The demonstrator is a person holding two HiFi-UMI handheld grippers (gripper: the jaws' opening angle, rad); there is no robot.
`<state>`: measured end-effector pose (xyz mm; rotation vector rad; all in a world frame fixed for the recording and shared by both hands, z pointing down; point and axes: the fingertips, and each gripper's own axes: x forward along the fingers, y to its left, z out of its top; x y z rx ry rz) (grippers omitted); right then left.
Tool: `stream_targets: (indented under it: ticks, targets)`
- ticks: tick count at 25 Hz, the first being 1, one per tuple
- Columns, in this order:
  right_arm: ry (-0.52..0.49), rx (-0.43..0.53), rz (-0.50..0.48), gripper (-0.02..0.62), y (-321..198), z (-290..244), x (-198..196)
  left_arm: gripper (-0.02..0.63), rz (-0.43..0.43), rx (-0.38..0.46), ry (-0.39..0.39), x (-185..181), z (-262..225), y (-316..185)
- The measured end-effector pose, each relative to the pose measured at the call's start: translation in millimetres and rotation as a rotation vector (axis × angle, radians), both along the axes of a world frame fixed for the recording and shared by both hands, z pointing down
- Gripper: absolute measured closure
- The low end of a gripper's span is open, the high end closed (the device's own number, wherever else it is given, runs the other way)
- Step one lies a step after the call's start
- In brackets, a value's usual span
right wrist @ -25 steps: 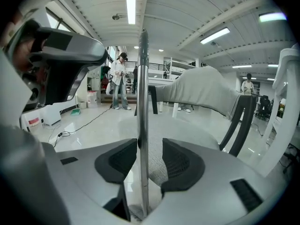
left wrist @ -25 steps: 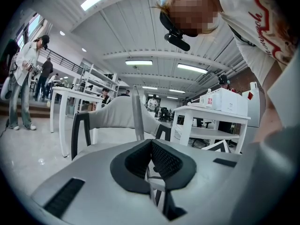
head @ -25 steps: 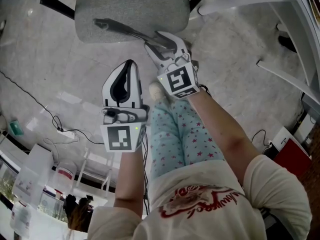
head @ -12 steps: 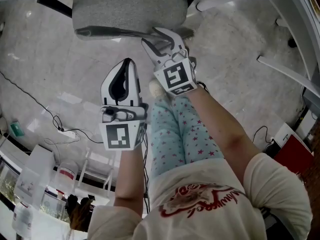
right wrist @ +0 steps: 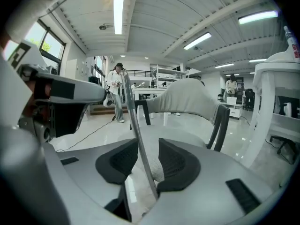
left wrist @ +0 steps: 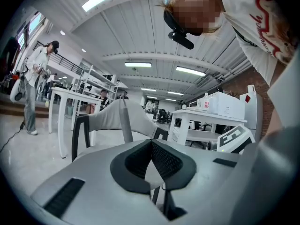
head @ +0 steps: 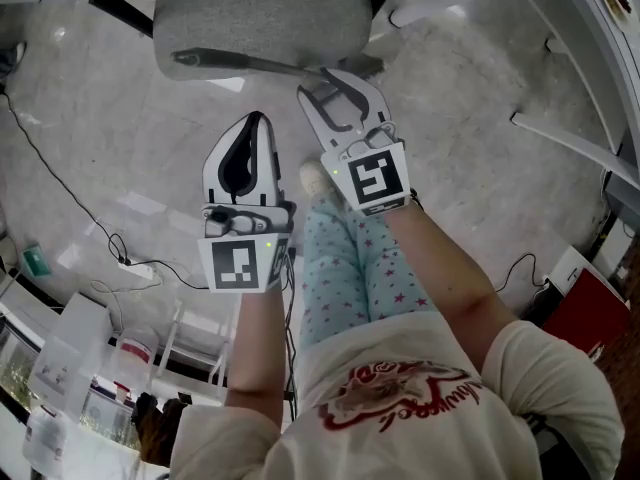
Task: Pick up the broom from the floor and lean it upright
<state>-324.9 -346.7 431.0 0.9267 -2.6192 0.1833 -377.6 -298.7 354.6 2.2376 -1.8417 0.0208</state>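
Slipperiness looks likely: the thin, stiff, light grey metal broom handle [right wrist: 131, 107] stands loose inside your right gripper [right wrist: 147, 144], its parted jaws just narrowing, before the grey padded chair [head: 260, 13]; clamp mid-shaft, left gripper [left wrist: 151, 144] clenched empty.

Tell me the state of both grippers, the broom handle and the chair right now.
broom handle: slanted, not clamped.
right gripper: open, broom handle between its jaws; they have just been closing.
left gripper: shut, nothing between its jaws.
chair: standing, nobody seated.
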Motion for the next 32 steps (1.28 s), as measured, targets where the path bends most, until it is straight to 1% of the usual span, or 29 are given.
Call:
stream_targets:
  ticks: [1, 3, 5, 9, 11, 13, 16, 19, 22, 25, 30, 32]
  targets:
    - [-0.008, 0.001, 0.017, 0.453, 3.3, -7.7, 4.1, 0.584, 0.011, 0.01, 0.004, 3.2, -4.2, 1.4]
    - [-0.023, 0.013, 0.051, 0.528, 9.7, -24.0, 12.0, 0.584, 0.035, 0.038, 0.018, 10.0, -14.4, 3.7]
    - [-0.059, 0.046, 0.079, 0.555, 15.4, -42.8, 17.0, 0.584, 0.061, 0.053, 0.024, 16.5, -21.8, 7.0]
    - [-0.138, 0.076, 0.116, 0.569, 25.6, -73.1, 22.7, 0.584, 0.113, 0.094, 0.033, 33.1, -35.7, 9.3]
    - [-0.16, 0.069, 0.122, 0.571, 34.6, -81.3, 25.9, 0.584, 0.129, 0.086, 0.032, 41.7, -38.7, 14.8]
    - [-0.173, 0.063, 0.134, 0.571, 40.4, -86.3, 30.5, 0.584, 0.13, 0.074, 0.045, 49.0, -41.0, 17.7]
    - [-0.192, 0.072, 0.153, 0.571, 50.2, -91.6, 39.7, 0.584, 0.125, 0.079, 0.067, 58.8, -44.7, 27.3]
    - [-0.203, 0.07, 0.157, 0.571, 70.6, -97.6, 53.8, 0.584, 0.127, 0.084, 0.064, 70.7, -49.5, 48.2]
    - [-0.211, 0.082, 0.154, 0.571, 94.3, -109.1, 73.2, 0.584, 0.106, 0.095, 0.05, 80.0, -57.4, 74.1]
    - [-0.238, 0.112, 0.141, 0.571, 128.5, -125.5, 97.3, 0.584, 0.069, 0.129, 0.027, 91.4, -70.9, 109.7]
    - [-0.268, 0.182, 0.091, 0.571, 217.8, -159.3, 140.9, 0.584, 0.047, 0.197, -0.001, 141.2, -101.7, 202.4]
    - [-0.271, 0.227, 0.055, 0.571, 256.2, -177.6, 156.0, 0.584, 0.064, 0.233, -0.016, 162.2, -114.2, 240.9]
